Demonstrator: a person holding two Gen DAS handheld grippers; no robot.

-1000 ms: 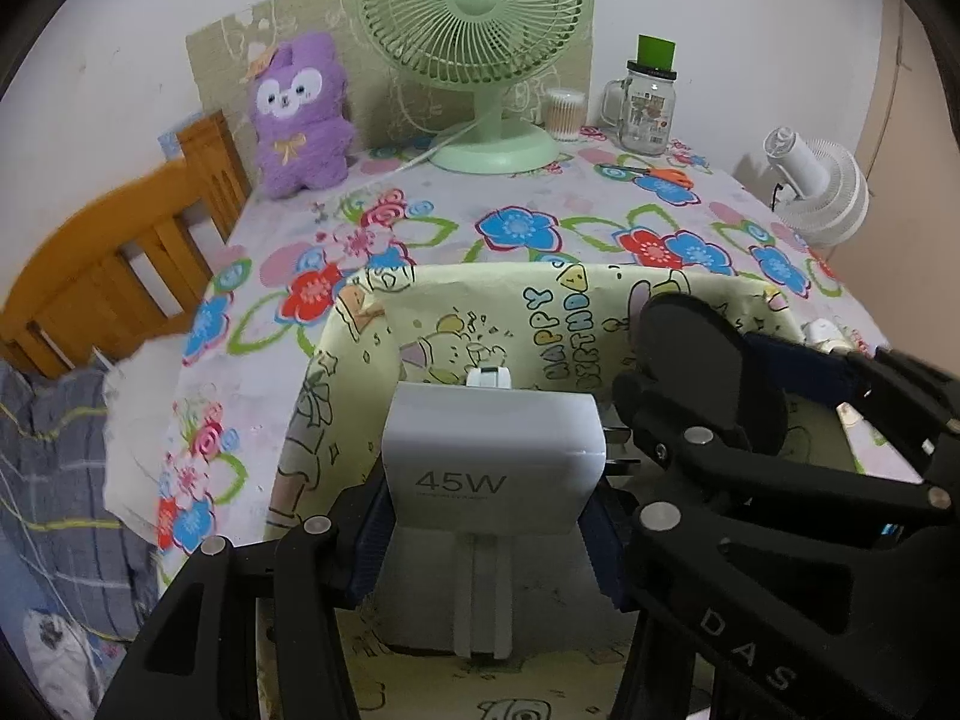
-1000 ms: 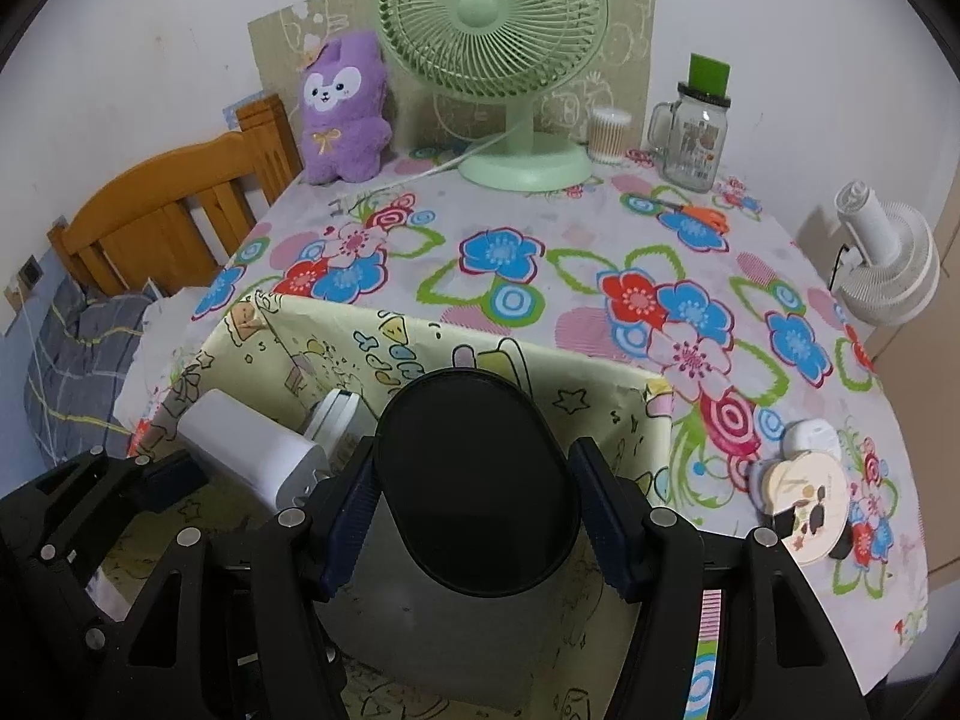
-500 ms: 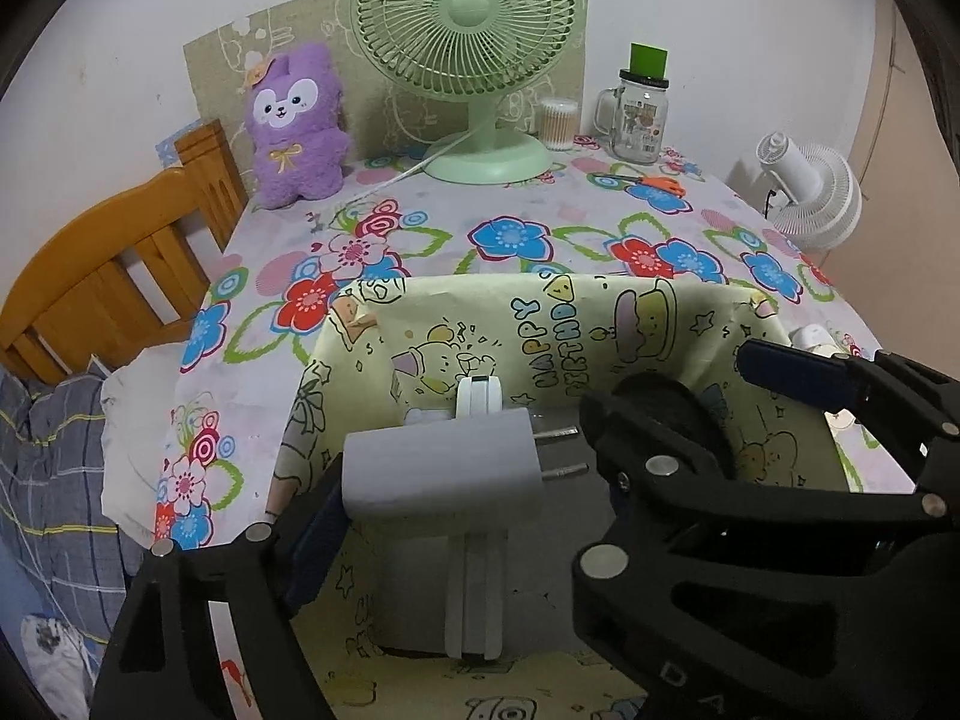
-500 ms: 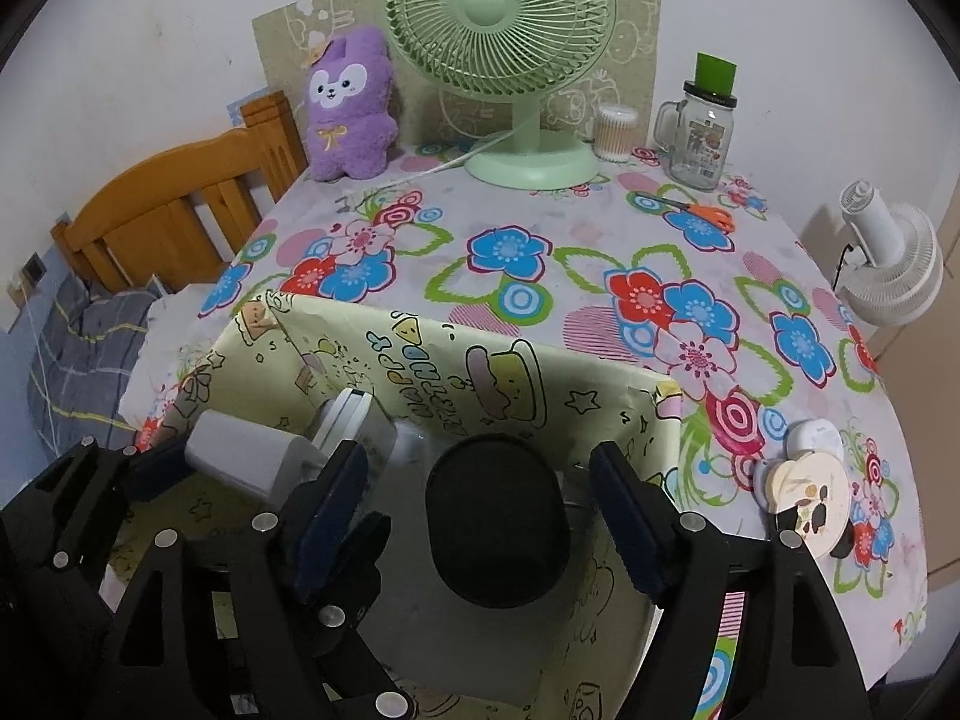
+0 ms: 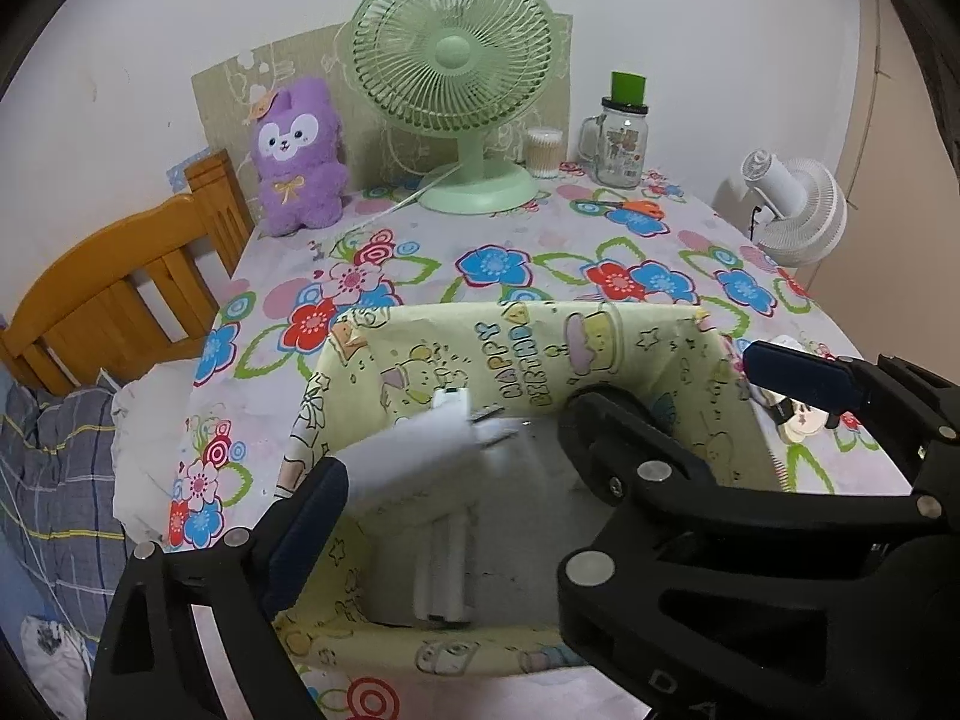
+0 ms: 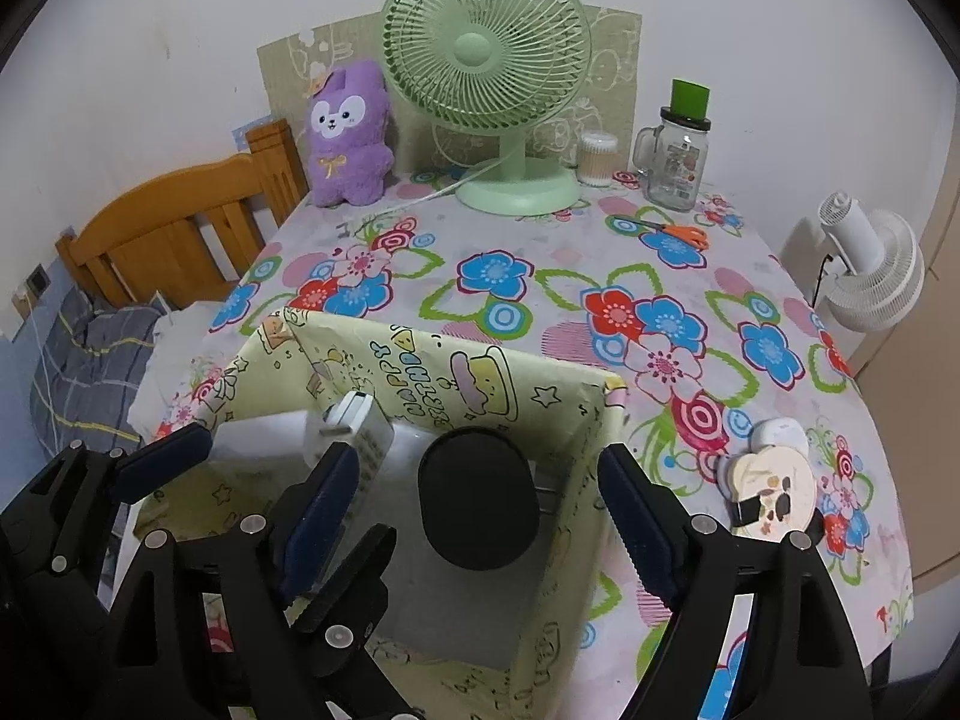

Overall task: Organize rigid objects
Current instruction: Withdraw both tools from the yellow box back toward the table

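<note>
A yellow cartoon-print box (image 5: pixel 606 336) (image 6: pixel 480 372) stands at the table's near edge. My left gripper (image 5: pixel 540 438) is open above it; the white 45W charger (image 5: pixel 414 456) (image 6: pixel 264 438) is blurred, tilted, beside the left finger, over the box. A second white charger (image 5: pixel 441 564) (image 6: pixel 360 426) lies in the box. My right gripper (image 6: pixel 474 486) is open over the box; a black oval object (image 6: pixel 477 504) lies in the box between its fingers, and it shows partly behind the right gripper's arm in the left wrist view (image 5: pixel 618 414).
A green fan (image 6: pixel 486 60), purple plush (image 6: pixel 348 132), glass jar (image 6: pixel 678 162), cotton swabs (image 6: pixel 597 159) and orange scissors (image 6: pixel 672 234) are at the table's back. A round cartoon item (image 6: pixel 774 492) and a small white case (image 6: pixel 780 435) lie right of the box. A white fan (image 6: pixel 870 264) stands right, a wooden chair (image 6: pixel 180 228) left.
Both grippers opened and pulled back upward. The black oval object dropped from the right gripper into the box. The 45W charger left the left gripper's grip and is tipping down.
</note>
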